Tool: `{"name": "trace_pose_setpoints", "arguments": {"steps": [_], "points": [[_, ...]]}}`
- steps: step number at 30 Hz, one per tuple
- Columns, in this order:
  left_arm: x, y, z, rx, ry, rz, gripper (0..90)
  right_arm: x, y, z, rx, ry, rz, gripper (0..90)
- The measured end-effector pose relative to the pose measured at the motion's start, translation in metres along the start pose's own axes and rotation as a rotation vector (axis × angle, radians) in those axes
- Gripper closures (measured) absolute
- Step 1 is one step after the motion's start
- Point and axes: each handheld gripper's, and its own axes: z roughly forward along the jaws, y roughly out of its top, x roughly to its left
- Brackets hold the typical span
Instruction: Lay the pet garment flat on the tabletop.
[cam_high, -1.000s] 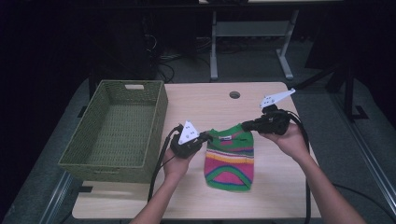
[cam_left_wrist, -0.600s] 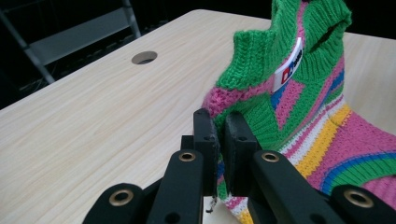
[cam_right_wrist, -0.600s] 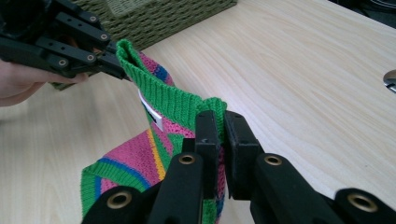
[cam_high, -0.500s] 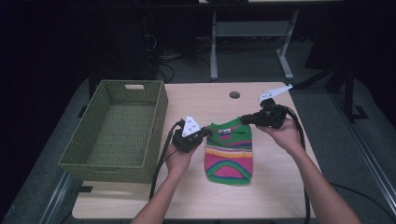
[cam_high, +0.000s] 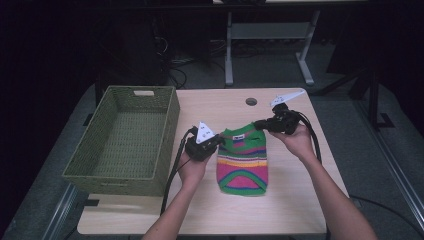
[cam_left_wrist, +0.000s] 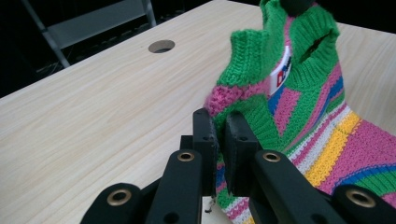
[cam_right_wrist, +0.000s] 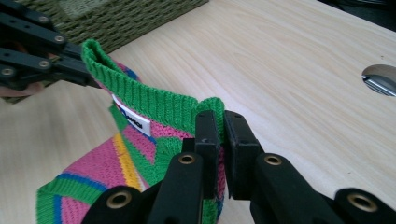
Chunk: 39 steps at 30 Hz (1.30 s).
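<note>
left claw (cam_left_wrist: 219, 135) and right claw (cam_right_wrist: 220, 135) pinch sweater (cam_high: 243, 161) shoulders.

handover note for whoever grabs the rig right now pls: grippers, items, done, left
Left gripper: shut on the knit sweater at its left shoulder.
Right gripper: shut on the right shoulder.
Sweater: collar end raised between the two grippers, hem end lying on the table.
Wicker basket: to the left, nothing in it.
Done: both shoulders gripped.
Left: probably fold it or move it into the basket.
</note>
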Motion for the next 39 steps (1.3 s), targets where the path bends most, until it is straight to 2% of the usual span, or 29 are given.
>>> {"name": "trace_pose_setpoints", "arguments": {"steps": [3,4,8,11,12,15,17,20,22,25,26,27,32,33,39], "points": [[0.001,-0.001,0.002,-0.002,0.009,-0.013,83.9,-0.003,0.001,0.003,0.0,-0.006,0.0,84.5],[0.002,-0.001,0.003,0.003,0.011,-0.011,83.9,-0.003,0.001,0.004,0.004,-0.005,0.015,84.4],[0.002,-0.002,0.006,0.008,0.02,-0.027,83.8,-0.006,0.002,0.009,0.007,-0.013,0.008,84.4],[0.003,-0.001,0.008,0.002,0.044,-0.021,78.8,-0.009,0.002,0.012,0.005,-0.023,0.028,83.5],[0.003,-0.001,0.008,0.0,0.053,-0.029,75.4,-0.011,0.002,0.013,0.01,-0.028,0.031,81.2],[0.006,-0.001,0.008,-0.004,0.064,-0.064,66.3,-0.019,0.003,0.014,0.014,-0.071,0.034,65.6],[0.007,-0.002,0.007,-0.003,0.06,-0.067,64.2,-0.023,0.003,0.012,0.002,-0.08,0.051,61.9],[0.009,-0.002,0.004,0.009,0.063,-0.056,61.4,-0.028,-0.001,0.007,-0.005,-0.067,0.076,59.0],[0.009,-0.003,0.003,0.008,0.06,-0.065,59.6,-0.029,-0.004,0.004,-0.002,-0.072,0.068,57.5],[0.008,-0.003,0.002,0.012,0.041,-0.078,57.0,-0.031,-0.007,0.0,-0.009,-0.048,0.085,56.4],[0.007,-0.003,0.002,0.018,0.04,-0.064,56.3,-0.029,-0.008,-0.002,-0.007,-0.053,0.091,56.4],[0.007,-0.002,0.001,0.02,0.04,-0.051,55.3,-0.03,-0.01,-0.003,-0.006,-0.048,0.079,55.6],[0.002,-0.001,0.002,0.016,0.025,-0.056,52.4,-0.028,-0.017,-0.008,-0.009,-0.019,0.101,53.9],[0.001,-0.001,0.002,0.015,0.023,-0.051,52.0,-0.028,-0.019,-0.009,-0.001,-0.016,0.093,53.2],[-0.002,-0.002,0.004,0.022,-0.005,-0.049,49.5,-0.029,-0.023,-0.019,-0.005,-0.013,0.094,51.9]]}}
